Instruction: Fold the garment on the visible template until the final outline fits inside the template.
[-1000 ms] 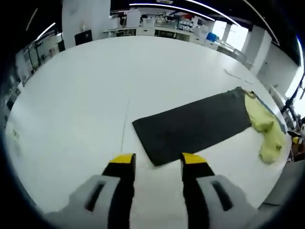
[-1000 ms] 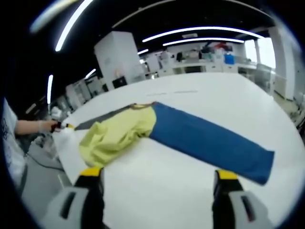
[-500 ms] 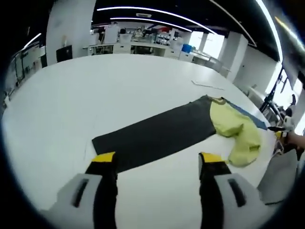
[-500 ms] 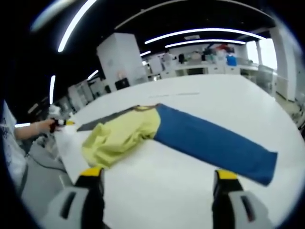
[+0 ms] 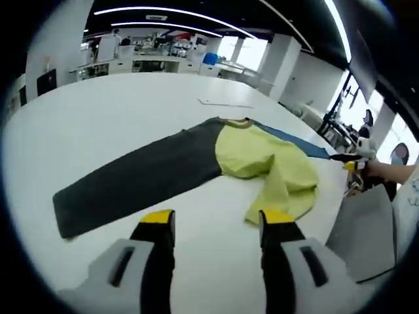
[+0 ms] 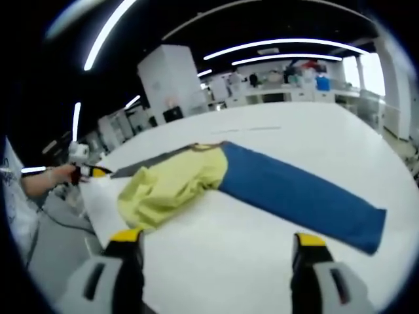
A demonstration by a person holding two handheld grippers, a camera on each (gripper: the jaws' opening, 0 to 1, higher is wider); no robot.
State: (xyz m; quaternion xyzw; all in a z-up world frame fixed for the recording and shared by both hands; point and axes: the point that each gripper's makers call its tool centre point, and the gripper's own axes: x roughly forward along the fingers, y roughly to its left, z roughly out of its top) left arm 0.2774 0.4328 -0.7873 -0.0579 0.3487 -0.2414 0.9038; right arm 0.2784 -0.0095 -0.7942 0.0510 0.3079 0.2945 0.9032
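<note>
Still unfolded, the garment (image 5: 262,157) lies spread across the white worktop (image 5: 131,98), its yellow-green body bunched at the middle of the left gripper view, a dark grey sleeve (image 5: 131,180) running toward the lower left of the frame and a blue sleeve (image 5: 288,139) showing behind it toward the right. Seen from the other side in the right gripper view, the garment (image 6: 170,186) sits left of centre, with the blue sleeve (image 6: 301,196) stretching to the lower right and a sliver of the grey sleeve (image 6: 141,165) at upper left.

Both tools hover above the worktop and touch nothing. The left hand-held gripper (image 5: 213,219) has its yellow-tipped jaws parted a moderate way, empty, at the bottom of its view just short of the cloth. The right hand-held gripper (image 6: 213,239) stands with jaws spread wide, also empty, over bare worktop below the garment.

No template outline can be made out in either view. By the look of it the folding has not begun: both sleeves are at full stretch and the body is rumpled, so every fold remains to be made.
</note>
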